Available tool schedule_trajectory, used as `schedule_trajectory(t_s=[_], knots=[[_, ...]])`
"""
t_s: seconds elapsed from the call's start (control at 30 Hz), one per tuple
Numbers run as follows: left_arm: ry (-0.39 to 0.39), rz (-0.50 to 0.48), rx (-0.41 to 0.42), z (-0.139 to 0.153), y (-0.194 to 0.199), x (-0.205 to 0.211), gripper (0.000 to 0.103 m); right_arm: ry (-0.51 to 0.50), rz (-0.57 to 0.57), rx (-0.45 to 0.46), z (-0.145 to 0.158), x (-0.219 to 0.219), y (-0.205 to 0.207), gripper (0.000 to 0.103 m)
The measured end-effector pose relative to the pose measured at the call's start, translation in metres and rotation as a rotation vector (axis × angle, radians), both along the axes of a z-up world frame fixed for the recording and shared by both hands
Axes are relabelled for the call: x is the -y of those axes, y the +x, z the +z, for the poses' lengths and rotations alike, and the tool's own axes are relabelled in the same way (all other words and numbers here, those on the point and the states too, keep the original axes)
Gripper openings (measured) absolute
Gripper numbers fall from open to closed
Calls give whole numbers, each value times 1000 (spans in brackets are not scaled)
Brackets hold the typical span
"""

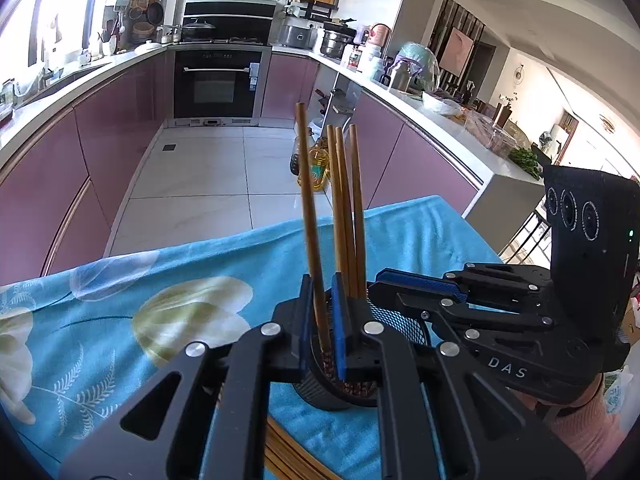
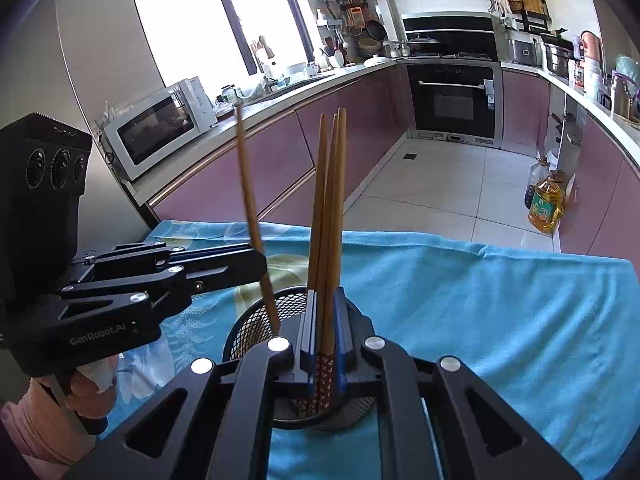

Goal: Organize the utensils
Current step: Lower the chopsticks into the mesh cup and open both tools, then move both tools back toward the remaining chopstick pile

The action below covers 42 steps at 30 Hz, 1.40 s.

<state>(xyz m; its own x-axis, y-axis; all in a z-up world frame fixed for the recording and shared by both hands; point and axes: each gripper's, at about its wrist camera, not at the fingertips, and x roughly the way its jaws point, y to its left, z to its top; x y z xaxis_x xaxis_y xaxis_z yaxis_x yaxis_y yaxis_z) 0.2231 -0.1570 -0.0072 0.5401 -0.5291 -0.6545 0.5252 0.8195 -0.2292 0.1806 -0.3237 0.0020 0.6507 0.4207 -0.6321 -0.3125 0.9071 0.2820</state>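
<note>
Left wrist view: the left gripper (image 1: 322, 320) has its blue-padded jaws nearly together, pinching one brown wooden chopstick (image 1: 310, 216) near its lower part.
Single chopstick: it stands almost upright, tilted a little, with its patterned lower end inside the black wire-mesh cylindrical holder (image 1: 340, 384).
Right gripper: the right gripper (image 1: 376, 280) reaches in from the right side of the left wrist view and is clamped on a bundle of three brown wooden chopsticks (image 1: 348, 216).
Right wrist view: the three chopsticks (image 2: 330, 216) rise close together between the narrow blue pads, their red patterned ends dipping into the holder (image 2: 256, 316).
Left gripper from the right: it (image 2: 266, 268) comes in from the left of the right wrist view, gripping the lone chopstick (image 2: 250, 184), which leans away from the bundle.
Holder: it sits upright on the blue floral cloth (image 1: 120, 320) that covers the table; both grippers hang over its mouth.
Loose chopsticks: more brown wooden chopsticks (image 1: 288, 456) lie flat on the cloth at the lower edge of the left wrist view, beneath the left gripper.
Hands: a hand in a pink sleeve (image 2: 44, 420) holds the left gripper's handle; another pink sleeve (image 1: 584, 428) is behind the right one.
Surroundings: a white microwave (image 2: 156, 128) stands on the counter; a yellow oil bottle (image 2: 546, 204) stands on the tiled floor.
</note>
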Motion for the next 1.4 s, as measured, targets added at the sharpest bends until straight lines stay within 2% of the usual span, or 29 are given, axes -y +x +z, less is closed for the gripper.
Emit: schedule_trajectory(t_s=[0.13, 0.23, 0.43, 0.5, 0.57, 0.7, 0.83, 1.03, 1.2, 1.4], knots=[[-13, 16, -12, -6, -2, -6, 9, 4, -1, 19, 3, 0, -4, 9], [-19, 40, 1, -7, -7, -12, 16, 4, -3, 38, 4, -1, -9, 19], [-29, 118, 85, -2, -36, -42, 40, 10, 42, 99, 14, -7, -36, 28], [-37, 145, 111, 0, -48, -56, 60, 2, 78, 128, 18, -13, -50, 35], [-34, 179, 131, -1, -60, -71, 71, -4, 123, 151, 19, -20, -64, 41], [3, 222, 136, -13, -81, -90, 74, -29, 195, 136, 9, -39, -85, 45], [46, 248, 101, -34, -95, -106, 75, -84, 219, 49, -23, -60, -90, 45], [105, 241, 0, -74, -104, -108, 75, -74, 211, -85, -64, -71, -86, 45], [138, 235, -52, -94, -105, -100, 74, -95, 175, -111, -76, -72, -87, 45], [156, 224, -74, -101, -106, -93, 73, -116, 147, -116, -82, -73, -89, 45]])
